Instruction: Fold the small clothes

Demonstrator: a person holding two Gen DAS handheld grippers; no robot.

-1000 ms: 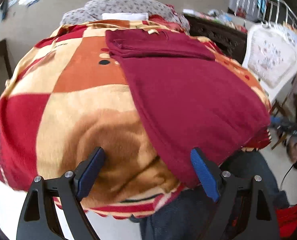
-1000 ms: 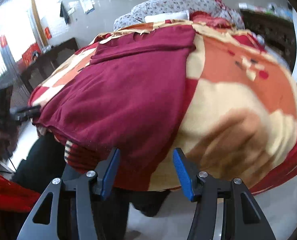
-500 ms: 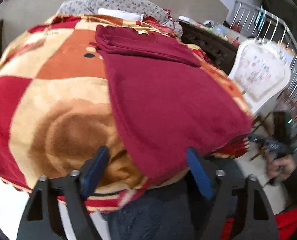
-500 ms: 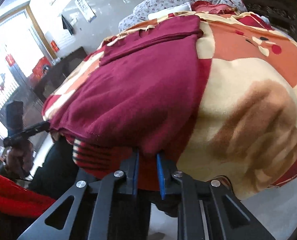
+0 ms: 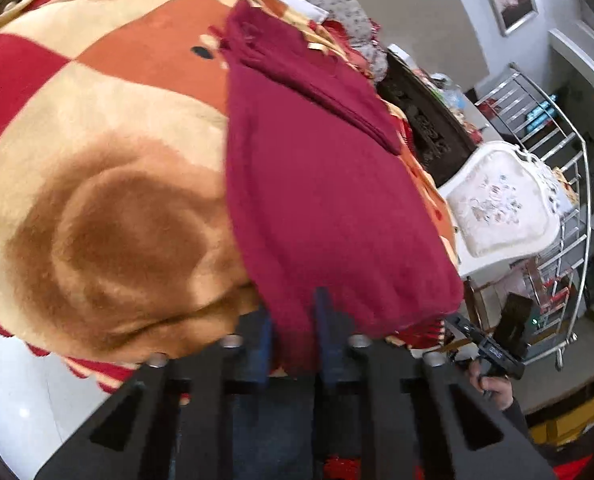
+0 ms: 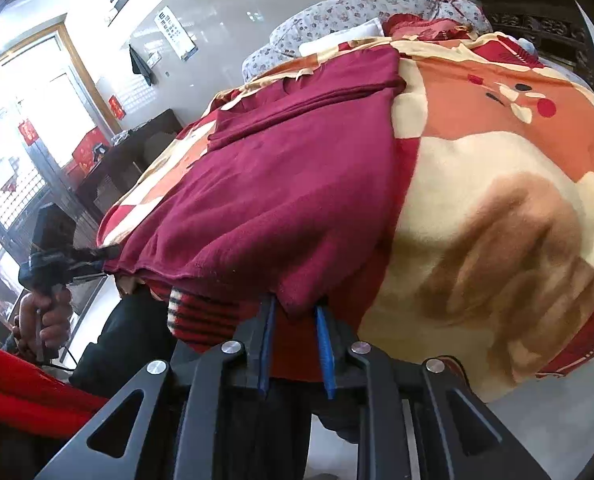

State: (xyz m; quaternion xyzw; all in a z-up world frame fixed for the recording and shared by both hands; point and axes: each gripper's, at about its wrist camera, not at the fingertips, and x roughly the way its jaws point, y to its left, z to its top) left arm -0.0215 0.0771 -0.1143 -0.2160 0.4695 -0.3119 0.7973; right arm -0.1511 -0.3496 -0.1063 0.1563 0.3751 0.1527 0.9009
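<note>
Your dark red knitted garment lies spread on the plush blanket patterned in cream, orange, red and brown, with its folded top part toward the blanket's far edge and its hem hanging over the near edge, where you stand. Your left gripper has its blue-padded jaws closing on the hem at the garment's near left corner, and a fold of the red knit sits pinched between the pads. From your right wrist view, that same gripper shows at the left, its tip touching the hem's corner, held in your hand. Your right gripper sits at the garment's near right corner, at the blanket's near edge; its jaws are opening slightly, the corner of the knit dips in between the blue pads, and they flank it narrowly, though you cannot tell whether they press on it. A red striped edge of fabric peeks out under the hem just left of that gripper. Beyond the blanket's far edge lies a grey floral bedcover, and off its right side, in the left wrist view, stands a white ornate upholstered chair
</note>
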